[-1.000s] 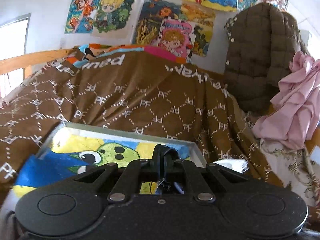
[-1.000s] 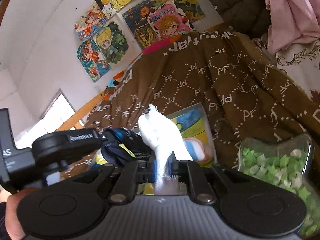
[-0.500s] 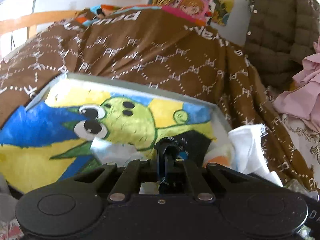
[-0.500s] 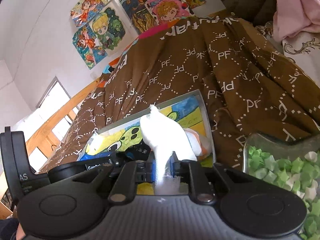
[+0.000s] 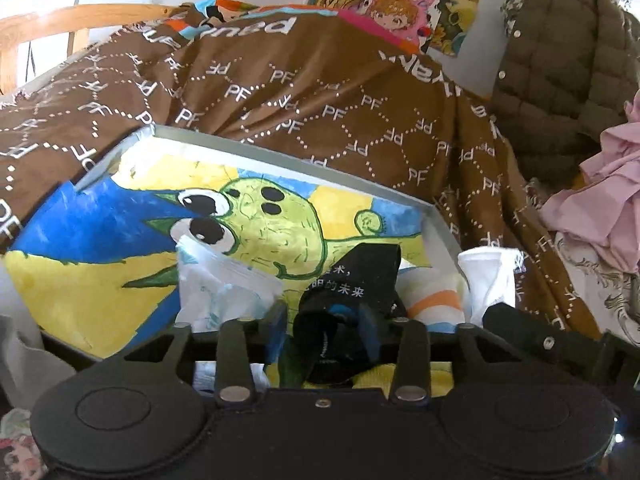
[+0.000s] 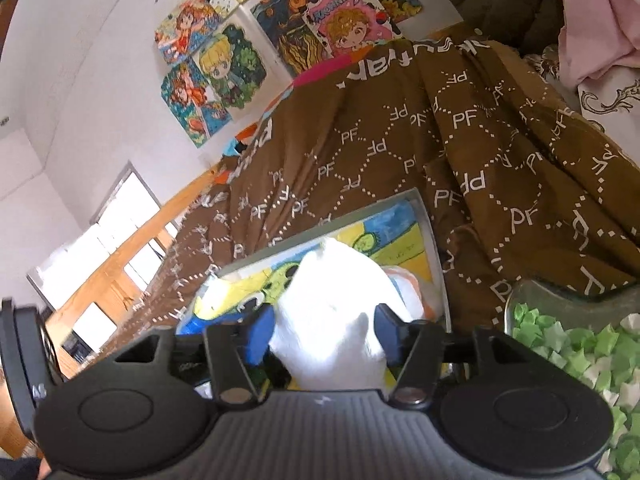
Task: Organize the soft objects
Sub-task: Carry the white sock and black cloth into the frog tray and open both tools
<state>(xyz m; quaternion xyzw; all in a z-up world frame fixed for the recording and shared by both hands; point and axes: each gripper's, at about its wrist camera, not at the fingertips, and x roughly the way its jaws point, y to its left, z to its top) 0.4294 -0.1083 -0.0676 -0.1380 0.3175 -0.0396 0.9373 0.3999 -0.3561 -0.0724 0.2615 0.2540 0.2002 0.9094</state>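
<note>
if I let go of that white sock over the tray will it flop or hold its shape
Probably flop: the white sock is thin cloth, bunched between the right gripper's opening fingers. It looks light and should land softly in the tray, unlikely to roll or slide.

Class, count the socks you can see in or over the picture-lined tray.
3: a black sock between the left hand-held gripper's opening jaws, a white sock between the right's, an orange-striped sock beside them. Others may be hidden.

Black left gripper (image 5: 326, 322), grey-ribbed right gripper (image 6: 324, 330), both apparently blue-padded, with silver screws.
</note>
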